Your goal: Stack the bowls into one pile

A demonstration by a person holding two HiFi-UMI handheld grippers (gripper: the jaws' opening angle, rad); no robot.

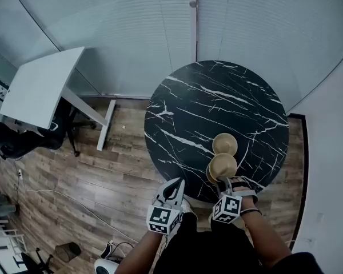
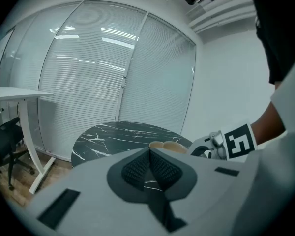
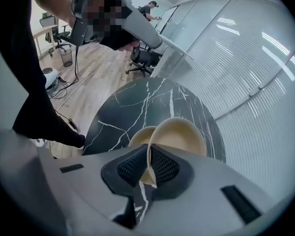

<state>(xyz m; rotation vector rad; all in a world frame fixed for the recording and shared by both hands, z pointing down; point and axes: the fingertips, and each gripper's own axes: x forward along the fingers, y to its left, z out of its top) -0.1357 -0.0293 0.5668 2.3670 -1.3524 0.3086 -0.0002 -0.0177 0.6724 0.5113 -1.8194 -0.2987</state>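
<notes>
Right gripper (image 3: 148, 167) pinched rim of tan bowl (image 3: 179, 134). Bowl was tilted, over near part of round black marble table (image 1: 217, 96). Second tan bowl (image 1: 224, 144) sat on tabletop just beyond it, the two touching or nearly so. Left gripper (image 2: 150, 168) hung at table's near edge, jaws pressed together, nothing between them.

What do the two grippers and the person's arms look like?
Both the left gripper and the right gripper have light grey bodies, dark ribbed pads on wedge-shaped jaws, and a cube with black-and-white square markers. The person wears black clothing, and the forearms are uncovered.
</notes>
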